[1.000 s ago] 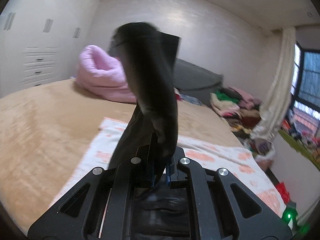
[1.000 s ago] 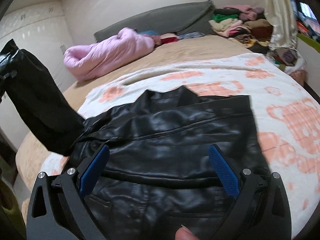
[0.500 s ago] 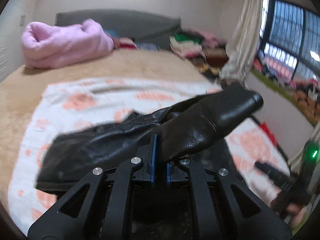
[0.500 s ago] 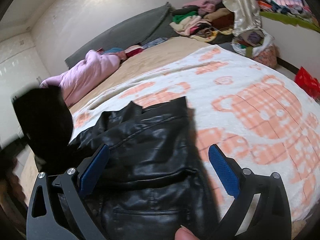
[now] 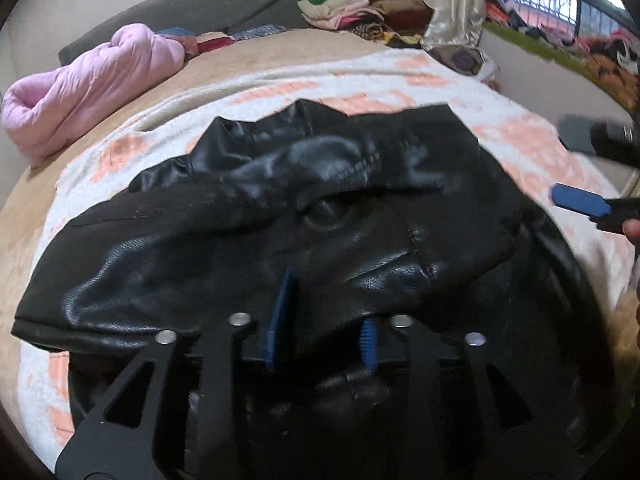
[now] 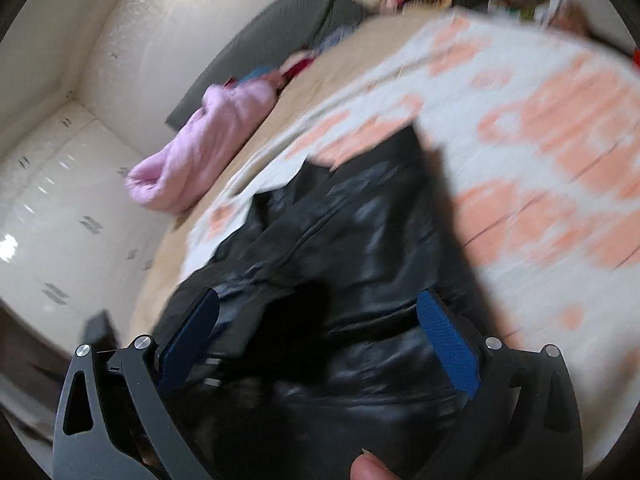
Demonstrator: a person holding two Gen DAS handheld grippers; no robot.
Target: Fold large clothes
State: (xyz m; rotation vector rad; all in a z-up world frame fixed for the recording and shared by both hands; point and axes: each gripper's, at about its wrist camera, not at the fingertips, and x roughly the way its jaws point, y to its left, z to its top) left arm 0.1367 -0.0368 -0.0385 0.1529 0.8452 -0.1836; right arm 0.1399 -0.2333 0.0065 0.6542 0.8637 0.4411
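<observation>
The left gripper (image 5: 326,320) is opening its blue-padded jaws, and a fold of the black leather jacket (image 5: 304,220) lies loose between them, draped over the right pad. The right gripper (image 6: 316,344) holds its jaws wide apart above the same jacket, nothing pinched; a fingertip (image 6: 366,468) shows at its lower edge. The jacket lies spread on a white blanket with orange teapot print (image 5: 404,68), over a tan bed cover (image 5: 256,60). A rolled pink quilt (image 5: 88,88) sits further back.
</observation>
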